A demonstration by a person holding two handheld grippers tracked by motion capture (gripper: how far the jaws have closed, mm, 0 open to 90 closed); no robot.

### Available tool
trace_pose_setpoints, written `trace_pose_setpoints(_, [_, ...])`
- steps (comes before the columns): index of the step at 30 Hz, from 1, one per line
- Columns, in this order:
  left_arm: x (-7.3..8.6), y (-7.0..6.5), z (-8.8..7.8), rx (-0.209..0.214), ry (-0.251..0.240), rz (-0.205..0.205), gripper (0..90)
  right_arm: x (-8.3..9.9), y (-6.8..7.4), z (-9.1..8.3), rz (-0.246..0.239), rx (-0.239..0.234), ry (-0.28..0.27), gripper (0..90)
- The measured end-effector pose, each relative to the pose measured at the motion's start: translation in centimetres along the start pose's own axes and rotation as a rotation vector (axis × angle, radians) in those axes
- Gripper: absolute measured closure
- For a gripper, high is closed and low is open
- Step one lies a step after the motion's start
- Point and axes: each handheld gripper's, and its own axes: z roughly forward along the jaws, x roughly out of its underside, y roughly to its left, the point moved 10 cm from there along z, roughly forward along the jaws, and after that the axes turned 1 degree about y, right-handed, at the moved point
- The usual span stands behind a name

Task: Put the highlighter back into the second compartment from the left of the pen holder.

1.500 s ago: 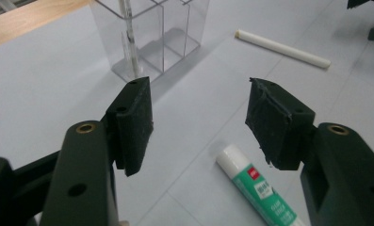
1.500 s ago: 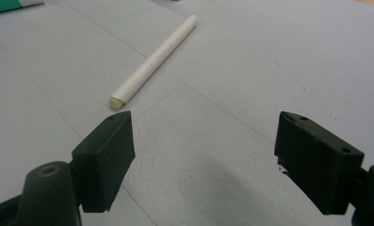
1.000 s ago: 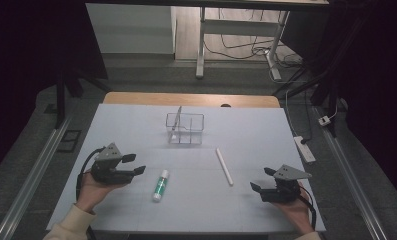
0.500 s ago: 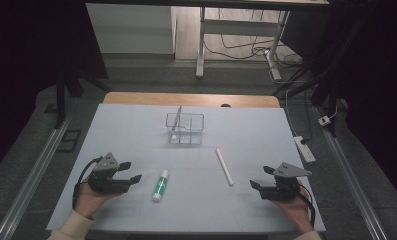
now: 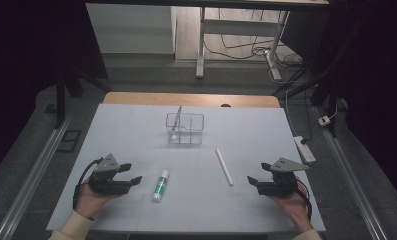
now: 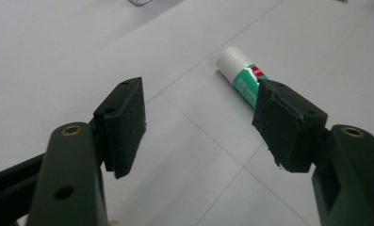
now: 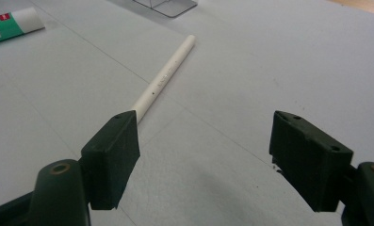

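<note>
- Left gripper [image 5: 127, 175] is sitting nearer and lower on the sheet than a second ago, and its jaws have just been opening; nothing is between them.
- Right gripper [image 5: 254, 180] is staying about where it was at near right, jaws wide and empty.
- Glue stick [image 5: 160, 185] is lying flat just right of the left gripper, white cap pointing far; in the left gripper view it is poking out behind one jaw, not between the pair.
- White rod [image 5: 224, 166] is lying flat between the glue stick and the right gripper, its near end just beside one of that gripper's jaws in the right gripper view.
- Clear divided holder [image 5: 185, 128] is standing at far centre with one slim item already leaning in it.
- Step looks like pre-grasp: both hands are lining up, nothing picked yet.
- Next move is calling for shifting the left gripper right so its jaws straddle the glue stick's body, then closing; likely the same for the right gripper on the rod.
</note>
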Motion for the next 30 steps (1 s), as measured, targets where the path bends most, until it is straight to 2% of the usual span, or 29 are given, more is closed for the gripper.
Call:
trace_pose_setpoints(4, [0.0, -0.1, 0.0, 0.001, 0.003, 0.003, 34.6, -0.3, 0.2, 0.3, 0.001, 0.001, 0.020, 24.1])
trace_pose_setpoints(12, [0.1, 0.0, 0.1, -0.003, 0.009, 0.003, 34.1, -1.2, 0.4, 0.7, 0.017, 0.014, 0.017, 24.6])
trace_pose_setpoints(17, [0.0, 0.0, 0.0, -0.004, 0.003, 0.005, 33.9, -2.0, 0.4, 0.9, 0.037, 0.001, 0.007, 26.0])
trace_pose_setpoints(24, [-0.1, -0.1, 0.1, 0.000, 0.004, 0.008, 33.7, -3.7, 0.4, 1.6, 0.026, 0.018, -0.004, 28.3])
trace_pose_setpoints(30, [-0.1, 0.1, -0.1, -0.007, 0.000, 0.004, 33.4, -4.4, 0.8, 2.2, 0.028, 0.021, 0.020, 29.0])
